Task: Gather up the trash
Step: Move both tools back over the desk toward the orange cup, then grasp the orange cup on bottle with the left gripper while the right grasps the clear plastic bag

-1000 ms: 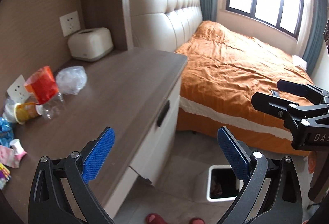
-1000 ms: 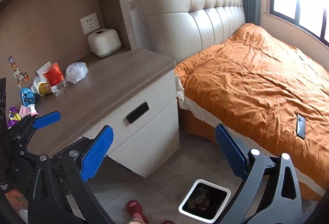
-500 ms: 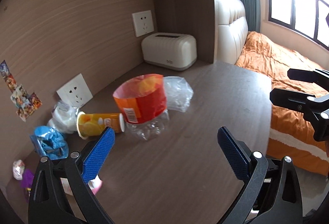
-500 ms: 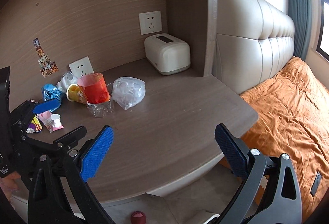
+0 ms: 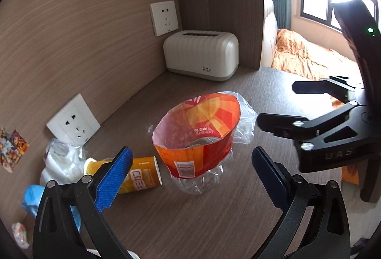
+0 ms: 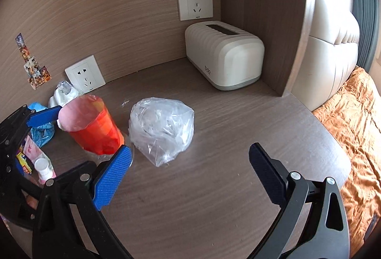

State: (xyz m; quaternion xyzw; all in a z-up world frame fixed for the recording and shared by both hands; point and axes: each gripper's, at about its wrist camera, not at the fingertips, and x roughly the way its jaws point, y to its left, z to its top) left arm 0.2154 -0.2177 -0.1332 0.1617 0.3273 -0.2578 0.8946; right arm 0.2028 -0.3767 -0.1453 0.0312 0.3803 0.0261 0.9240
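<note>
A cut clear plastic bottle with an orange-red label [image 5: 197, 140] stands on the brown desk top [image 5: 214, 218]; it also shows in the right wrist view [image 6: 95, 128]. My left gripper [image 5: 190, 178] is open and empty, just in front of it. A crumpled clear plastic bag [image 6: 162, 128] lies right of the bottle. My right gripper [image 6: 190, 175] is open and empty, in front of the bag. A yellow paper cup [image 5: 135, 175] lies on its side left of the bottle. White, blue and pink wrappers [image 6: 40, 130] lie at the left.
A cream tissue box [image 6: 223, 54] stands in the back corner by a wall socket [image 6: 195, 3]. A second socket [image 6: 84, 74] sits low on the wall behind the trash. The bed with an orange cover [image 6: 357, 121] is beyond the desk's right edge.
Both grippers have swung from facing the bed and floor bin to the desk and moved in close to the trash. Both stay open.
</note>
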